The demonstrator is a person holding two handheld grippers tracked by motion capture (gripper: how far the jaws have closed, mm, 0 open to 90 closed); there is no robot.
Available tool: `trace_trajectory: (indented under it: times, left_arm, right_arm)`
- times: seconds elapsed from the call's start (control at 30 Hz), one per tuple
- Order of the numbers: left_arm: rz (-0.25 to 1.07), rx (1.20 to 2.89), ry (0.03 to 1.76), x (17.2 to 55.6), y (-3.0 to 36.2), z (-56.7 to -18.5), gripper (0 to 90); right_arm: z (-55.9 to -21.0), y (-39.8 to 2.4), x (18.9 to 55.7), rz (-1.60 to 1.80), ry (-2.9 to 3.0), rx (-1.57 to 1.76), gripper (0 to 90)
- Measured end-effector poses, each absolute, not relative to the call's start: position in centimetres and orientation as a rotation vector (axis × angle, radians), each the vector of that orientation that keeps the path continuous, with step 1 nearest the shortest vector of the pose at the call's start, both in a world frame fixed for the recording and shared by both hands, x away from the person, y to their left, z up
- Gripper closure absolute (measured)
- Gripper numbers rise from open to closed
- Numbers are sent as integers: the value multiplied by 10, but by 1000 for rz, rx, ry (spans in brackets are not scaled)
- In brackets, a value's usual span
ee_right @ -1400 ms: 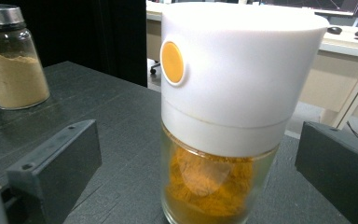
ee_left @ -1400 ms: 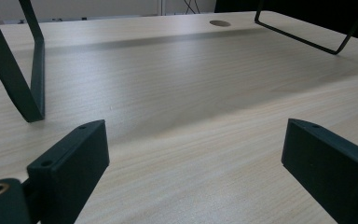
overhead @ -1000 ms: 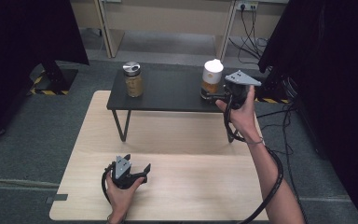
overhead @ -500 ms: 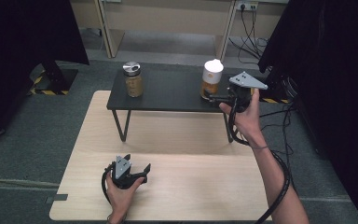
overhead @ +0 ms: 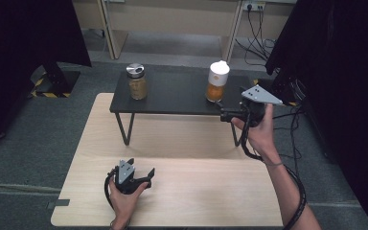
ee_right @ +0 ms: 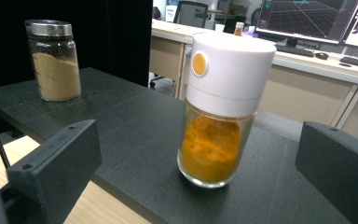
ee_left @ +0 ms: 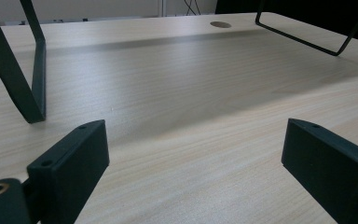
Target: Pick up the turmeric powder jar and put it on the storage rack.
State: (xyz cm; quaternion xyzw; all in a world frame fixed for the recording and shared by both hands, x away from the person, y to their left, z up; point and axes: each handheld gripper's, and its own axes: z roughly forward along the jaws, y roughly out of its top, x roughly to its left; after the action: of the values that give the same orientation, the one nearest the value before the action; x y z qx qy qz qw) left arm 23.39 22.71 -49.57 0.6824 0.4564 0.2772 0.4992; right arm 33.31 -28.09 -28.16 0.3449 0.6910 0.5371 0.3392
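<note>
A jar of orange powder with a white cap [overhead: 217, 81] [ee_right: 219, 116] stands upright on the right part of a low black table [overhead: 177, 93]. My right gripper [overhead: 224, 115] [ee_right: 203, 161] is off that table's front right corner, pointing at the jar, open, with the jar a short way ahead of its jaws and untouched. A glass jar of tan powder with a silver lid [overhead: 137, 82] [ee_right: 56, 60] stands on the left part of the black table. My left gripper [overhead: 140, 167] [ee_left: 196, 158] rests low over the wooden table [overhead: 196, 191], open and holding nothing.
The black table stands on thin metal legs [overhead: 123, 128] [ee_left: 32, 79] on the wooden table. A cable hole [ee_left: 220, 24] sits in the far wooden surface. Beyond are desks and monitors [ee_right: 307, 18], with dark curtains at both sides and grey floor around.
My right gripper has drawn back from the white-capped jar, to the right and nearer the person. The jar stays in place. The left gripper has not moved.
</note>
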Motion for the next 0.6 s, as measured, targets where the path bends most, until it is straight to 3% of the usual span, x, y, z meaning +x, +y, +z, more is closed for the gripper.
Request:
trace_trajectory:
  times: [0.6]
  left_arm:
    - [670,1644,1104,233,228,-496,66]
  right_arm:
    - [-303,-291,306,1408,1782,879,3]
